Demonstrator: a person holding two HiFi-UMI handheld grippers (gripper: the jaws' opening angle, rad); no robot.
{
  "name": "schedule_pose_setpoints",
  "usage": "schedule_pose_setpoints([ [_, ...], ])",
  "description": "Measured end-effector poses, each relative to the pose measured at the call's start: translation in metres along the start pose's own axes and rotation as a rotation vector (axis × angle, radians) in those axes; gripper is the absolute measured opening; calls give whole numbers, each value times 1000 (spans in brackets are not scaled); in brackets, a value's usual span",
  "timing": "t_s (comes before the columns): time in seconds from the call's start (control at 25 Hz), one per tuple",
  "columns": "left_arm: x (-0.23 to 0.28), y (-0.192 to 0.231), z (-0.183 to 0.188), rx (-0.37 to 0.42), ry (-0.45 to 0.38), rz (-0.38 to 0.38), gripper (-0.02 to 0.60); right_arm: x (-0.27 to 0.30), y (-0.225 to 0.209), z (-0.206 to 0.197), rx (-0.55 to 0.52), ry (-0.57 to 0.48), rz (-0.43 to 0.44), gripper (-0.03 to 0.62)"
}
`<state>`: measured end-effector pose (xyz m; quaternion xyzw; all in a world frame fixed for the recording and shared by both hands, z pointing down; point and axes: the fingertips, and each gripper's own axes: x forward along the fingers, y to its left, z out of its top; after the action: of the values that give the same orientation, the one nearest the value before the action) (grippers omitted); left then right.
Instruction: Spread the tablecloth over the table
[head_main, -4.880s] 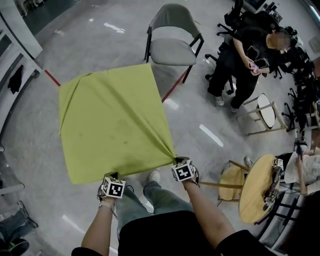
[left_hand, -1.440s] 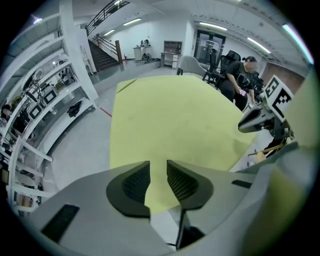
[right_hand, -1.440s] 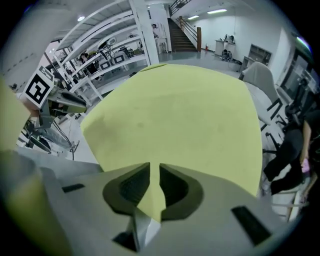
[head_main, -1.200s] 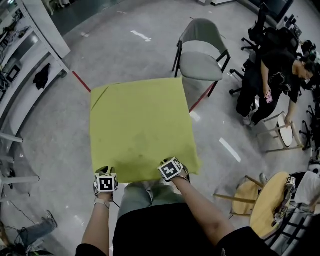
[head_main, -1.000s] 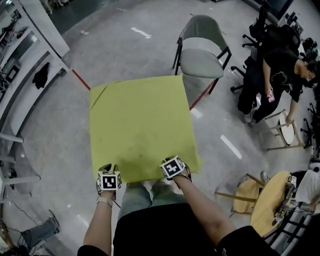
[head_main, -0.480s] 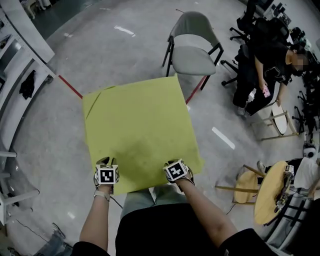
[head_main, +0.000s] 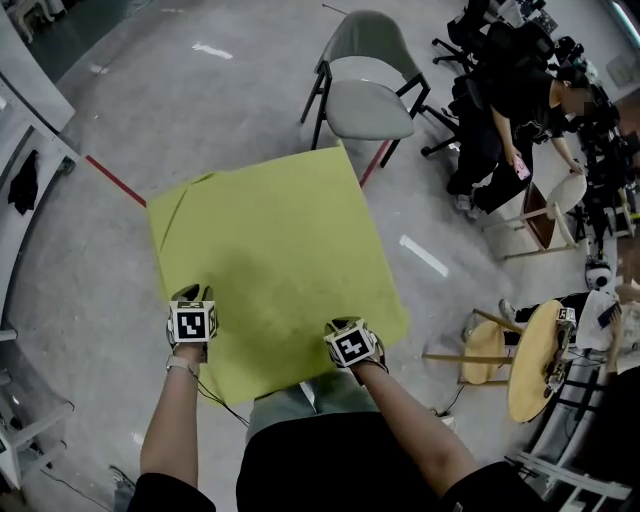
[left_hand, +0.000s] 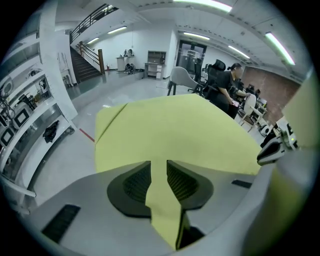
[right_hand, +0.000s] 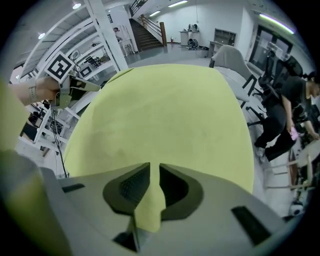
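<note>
The left gripper is clamped on a pinch of the yellow-green tablecloth, with fabric squeezed between its dark ribbed pads. The right gripper is closed on the same cloth's near edge in the same way. The two grippers stand well apart along that near edge, the left one at the near left corner. The cloth's near right corner reaches out past the right one. The tablecloth lies spread out flat and square (whatever bears it is covered entirely), with its far left corner folded over. Beyond the far edge stands a grey chair beside a red floor line. To the right, a person in black bends over near a round wooden table.
</note>
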<state>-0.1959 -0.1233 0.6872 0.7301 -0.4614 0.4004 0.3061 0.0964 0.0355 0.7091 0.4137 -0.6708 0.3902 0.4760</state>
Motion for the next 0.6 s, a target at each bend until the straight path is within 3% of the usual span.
schedule_pose_setpoints([
  [0.28, 39, 44, 46, 77, -25, 21, 103, 2, 7, 4, 36, 22, -20, 67],
  [0.6, 79, 76, 59, 116, 38, 43, 103, -1, 13, 15, 52, 8, -32, 67],
])
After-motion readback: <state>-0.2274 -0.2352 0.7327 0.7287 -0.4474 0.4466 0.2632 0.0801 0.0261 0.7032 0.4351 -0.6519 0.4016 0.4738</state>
